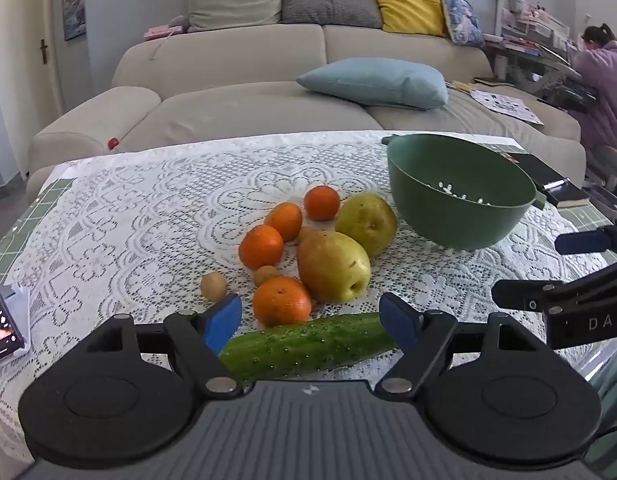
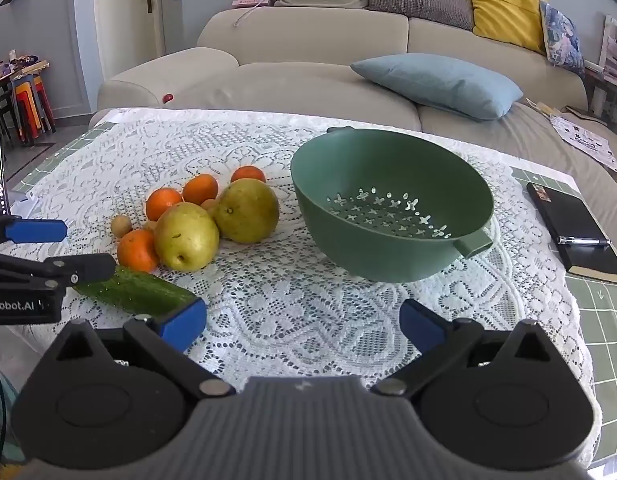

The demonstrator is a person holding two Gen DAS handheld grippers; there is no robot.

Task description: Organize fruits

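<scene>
L gripper [image 1: 310,322] spread wide, nothing pinched, tilted down over the lace cloth [image 1: 148,208]. Far left of it, at the cloth edge, a phone [image 1: 2,320] w/ lit screen. Just ahead of its left pad, a small brown fruit [image 1: 213,286]. Between the pads and touching neither, a cucumber [image 1: 308,344] lies crosswise; its right end sits close to the right pad. Just beyond the cucumber, the fruit pile: near orange [image 1: 281,301] touching the cucumber, 3 more oranges [image 1: 261,246] behind it, another small brown fruit among them. Right of those, 2 pears [image 1: 332,266] side by side, touching. Ahead-right, a green colander [image 1: 460,196], upright, empty, apart from the pile.

R gripper [image 2: 302,322] also spread wide, empty, over bare lace. Its left pad sits just beside the cucumber's cut end; can't tell if touching. Colander straight ahead, slightly right. Far right, a black notebook [image 2: 568,224] w/ a pen [image 2: 584,241] on top. Sofa [image 2: 308,40] behind the table.
</scene>
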